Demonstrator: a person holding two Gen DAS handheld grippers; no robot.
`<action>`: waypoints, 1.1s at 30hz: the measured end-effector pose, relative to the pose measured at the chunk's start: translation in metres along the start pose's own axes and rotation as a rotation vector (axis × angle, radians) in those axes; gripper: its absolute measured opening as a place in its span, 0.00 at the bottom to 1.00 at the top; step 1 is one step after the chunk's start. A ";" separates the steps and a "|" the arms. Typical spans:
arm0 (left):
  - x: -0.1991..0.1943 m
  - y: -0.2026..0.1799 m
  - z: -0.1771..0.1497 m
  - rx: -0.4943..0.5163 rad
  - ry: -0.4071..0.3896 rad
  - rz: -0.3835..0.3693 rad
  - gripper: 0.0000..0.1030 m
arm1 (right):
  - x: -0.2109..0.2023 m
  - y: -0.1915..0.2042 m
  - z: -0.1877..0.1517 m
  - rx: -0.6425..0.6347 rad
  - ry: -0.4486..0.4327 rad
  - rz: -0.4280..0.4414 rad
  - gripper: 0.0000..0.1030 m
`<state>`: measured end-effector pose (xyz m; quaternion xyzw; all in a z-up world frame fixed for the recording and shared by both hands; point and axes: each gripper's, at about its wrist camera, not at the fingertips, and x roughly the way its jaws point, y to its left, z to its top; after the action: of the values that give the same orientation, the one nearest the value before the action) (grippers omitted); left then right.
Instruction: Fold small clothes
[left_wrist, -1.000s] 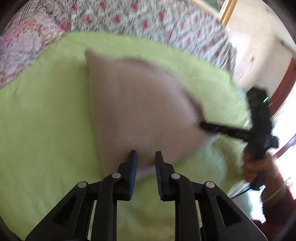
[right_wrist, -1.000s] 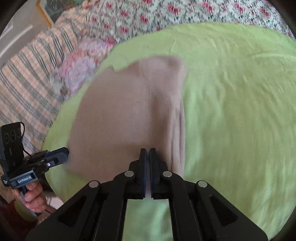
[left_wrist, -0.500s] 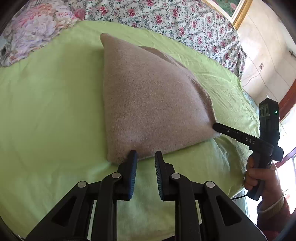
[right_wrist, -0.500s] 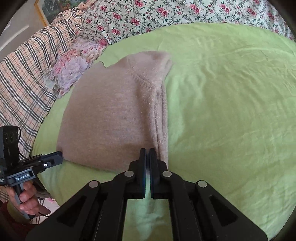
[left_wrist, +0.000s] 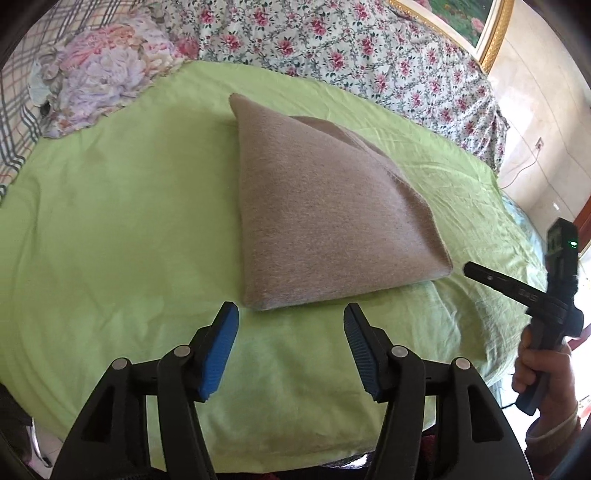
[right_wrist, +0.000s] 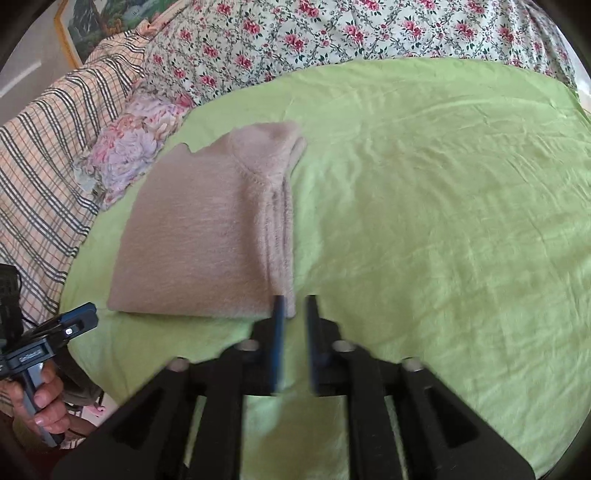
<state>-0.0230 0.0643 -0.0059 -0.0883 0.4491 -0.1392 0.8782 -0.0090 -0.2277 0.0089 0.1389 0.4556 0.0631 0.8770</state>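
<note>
A green-sheeted bed (left_wrist: 110, 229) is carrying a folded beige sweater (left_wrist: 317, 221), lying just ahead of the tool.

The folded sweater (left_wrist: 325, 229) is a fuzzy, matt beige knit with a brushed nap and a stitched seam. Under it the green sheet (left_wrist: 122, 229) is thin, matt woven cloth, finely creased. The floral bedspread (left_wrist: 332, 40) and plaid blanket (right_wrist: 44, 166) are printed and woven cloth. The left gripper (left_wrist: 291, 332) is matt black plastic with ribbed blue rubbery fingers (left_wrist: 221, 347) and dull metal pins.
</note>
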 end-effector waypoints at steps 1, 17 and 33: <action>-0.001 0.002 0.000 0.007 -0.001 0.006 0.59 | -0.003 0.005 -0.002 -0.012 -0.009 0.007 0.51; -0.020 -0.005 -0.020 0.135 0.008 0.190 0.80 | -0.005 0.046 -0.031 -0.181 0.051 0.039 0.77; -0.005 -0.004 0.027 0.118 -0.005 0.248 0.83 | 0.008 0.061 0.004 -0.212 0.020 0.049 0.83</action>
<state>-0.0046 0.0632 0.0142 0.0195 0.4456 -0.0554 0.8933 -0.0004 -0.1688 0.0232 0.0558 0.4517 0.1340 0.8803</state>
